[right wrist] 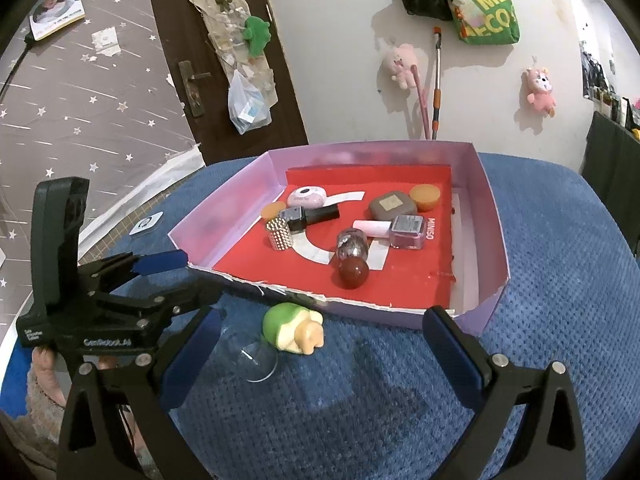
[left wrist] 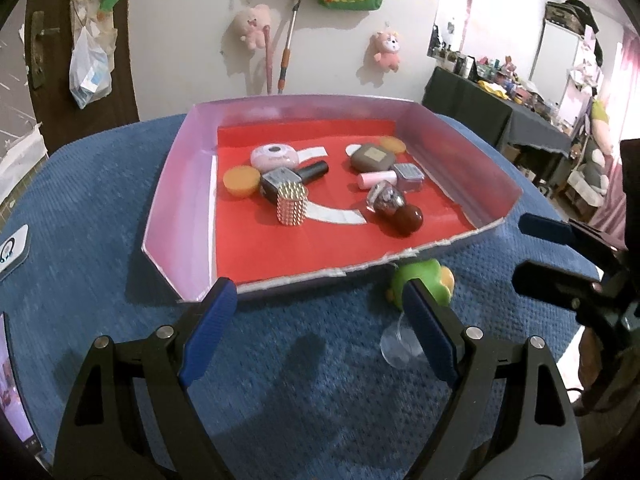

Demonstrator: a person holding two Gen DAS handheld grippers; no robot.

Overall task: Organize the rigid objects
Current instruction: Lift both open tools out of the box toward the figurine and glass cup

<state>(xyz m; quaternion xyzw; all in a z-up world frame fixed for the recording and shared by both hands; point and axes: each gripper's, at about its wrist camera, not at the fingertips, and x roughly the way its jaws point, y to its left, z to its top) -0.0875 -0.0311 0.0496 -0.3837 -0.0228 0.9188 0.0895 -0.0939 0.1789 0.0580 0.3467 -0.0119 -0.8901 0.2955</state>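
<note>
Left wrist view shows the left gripper (left wrist: 316, 320) with its fingers (left wrist: 208, 332) spread wide and nothing between them, hanging above the blue cloth surface (left wrist: 100, 208) at the lower middle of the frame. Just right of centre, half hidden behind the right-hand finger, a green toy on a clear stand (left wrist: 424, 284) lies tipped over on the cloth, just outside the torn front edge of the tray (left wrist: 172, 208). The tray, with pink walls and a red floor, fills the middle of the frame and already holds small bottles, round compacts, a studded silver block (left wrist: 291, 208) and a dark red ball-capped bottle (left wrist: 406, 218). The right gripper (left wrist: 532, 248) shows at the right edge.

From the right wrist view, the right gripper's own fingers (right wrist: 452, 356) also stand wide apart and empty at the bottom of the frame, with the toy lying at lower centre-left, near the left-hand finger.

The step in hand looks like the pickup of the last loose item, the toy, which is the only task thing outside the tray. The next move probably calls for one gripper to straddle the green body, not the slippery clear base, close firmly, then lift it over the low front wall and set it on a bare patch of red floor, clear of the bottles.
</note>
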